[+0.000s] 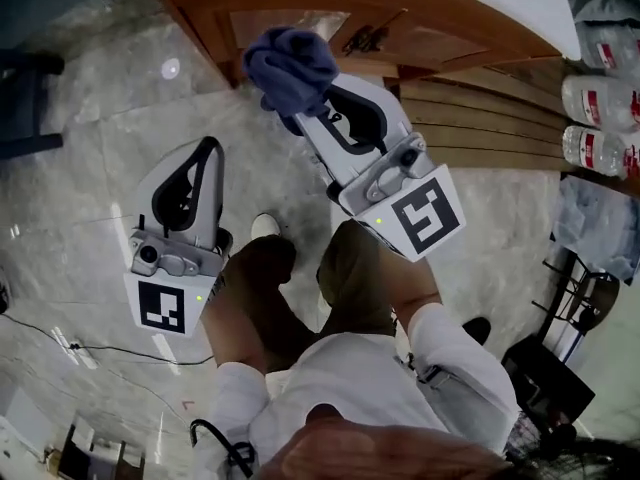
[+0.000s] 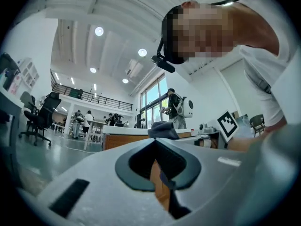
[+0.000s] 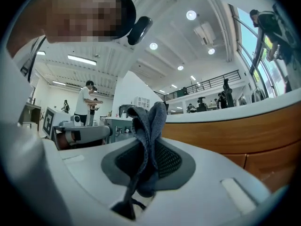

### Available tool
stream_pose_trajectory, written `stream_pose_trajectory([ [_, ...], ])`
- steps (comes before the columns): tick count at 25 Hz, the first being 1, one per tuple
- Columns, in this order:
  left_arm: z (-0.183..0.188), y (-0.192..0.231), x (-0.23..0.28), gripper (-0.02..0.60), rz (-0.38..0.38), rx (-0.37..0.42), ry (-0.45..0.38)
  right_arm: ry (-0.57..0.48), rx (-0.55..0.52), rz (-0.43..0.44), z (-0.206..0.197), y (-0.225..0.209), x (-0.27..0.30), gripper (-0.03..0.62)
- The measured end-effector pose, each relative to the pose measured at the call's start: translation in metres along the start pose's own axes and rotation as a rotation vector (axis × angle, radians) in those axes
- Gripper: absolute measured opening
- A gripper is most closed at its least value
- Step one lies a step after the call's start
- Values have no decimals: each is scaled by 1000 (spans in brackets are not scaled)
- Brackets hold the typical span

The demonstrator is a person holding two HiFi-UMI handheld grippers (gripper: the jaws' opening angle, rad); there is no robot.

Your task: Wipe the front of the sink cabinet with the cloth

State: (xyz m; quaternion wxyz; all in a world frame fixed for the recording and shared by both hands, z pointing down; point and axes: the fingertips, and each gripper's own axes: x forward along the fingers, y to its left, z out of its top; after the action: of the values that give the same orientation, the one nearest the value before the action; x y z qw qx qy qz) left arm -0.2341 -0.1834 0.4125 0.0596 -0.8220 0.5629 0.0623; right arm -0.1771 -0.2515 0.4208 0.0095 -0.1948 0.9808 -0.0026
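A dark blue cloth (image 1: pixel 290 66) is bunched at the tip of my right gripper (image 1: pixel 303 116), which is shut on it. The cloth hangs close in front of the wooden sink cabinet (image 1: pixel 300 3); I cannot tell whether it touches. In the right gripper view the cloth (image 3: pixel 150 121) stands up between the jaws of the right gripper (image 3: pixel 149 147), with the cabinet front (image 3: pixel 235 131) to the right. My left gripper (image 1: pixel 210 148) is lower and left, over the floor, shut with nothing in it. The left gripper view shows its closed tips (image 2: pixel 155 141), the cloth (image 2: pixel 162 128) and the cabinet (image 2: pixel 124 140) beyond.
Marble floor (image 1: pixel 120 118) lies below. Wooden slats (image 1: pixel 480 118) run right of the cabinet. Several water bottles (image 1: pixel 600 103) lie at the far right, above a black rack (image 1: pixel 570 303). A dark chair base (image 1: pixel 25 98) stands at left, and a cable (image 1: pixel 60 343) crosses the floor.
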Motion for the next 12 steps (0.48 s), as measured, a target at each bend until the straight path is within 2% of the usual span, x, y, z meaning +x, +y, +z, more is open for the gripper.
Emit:
stream_pose_trajectory([
  [6,-40,-4,-23,5,42,90,-61,-49,-51,38,-55,18,0,72],
  [12,-43,-26,-51,5,39,103,-70,-79,-43,60,-67,35,-5,74],
])
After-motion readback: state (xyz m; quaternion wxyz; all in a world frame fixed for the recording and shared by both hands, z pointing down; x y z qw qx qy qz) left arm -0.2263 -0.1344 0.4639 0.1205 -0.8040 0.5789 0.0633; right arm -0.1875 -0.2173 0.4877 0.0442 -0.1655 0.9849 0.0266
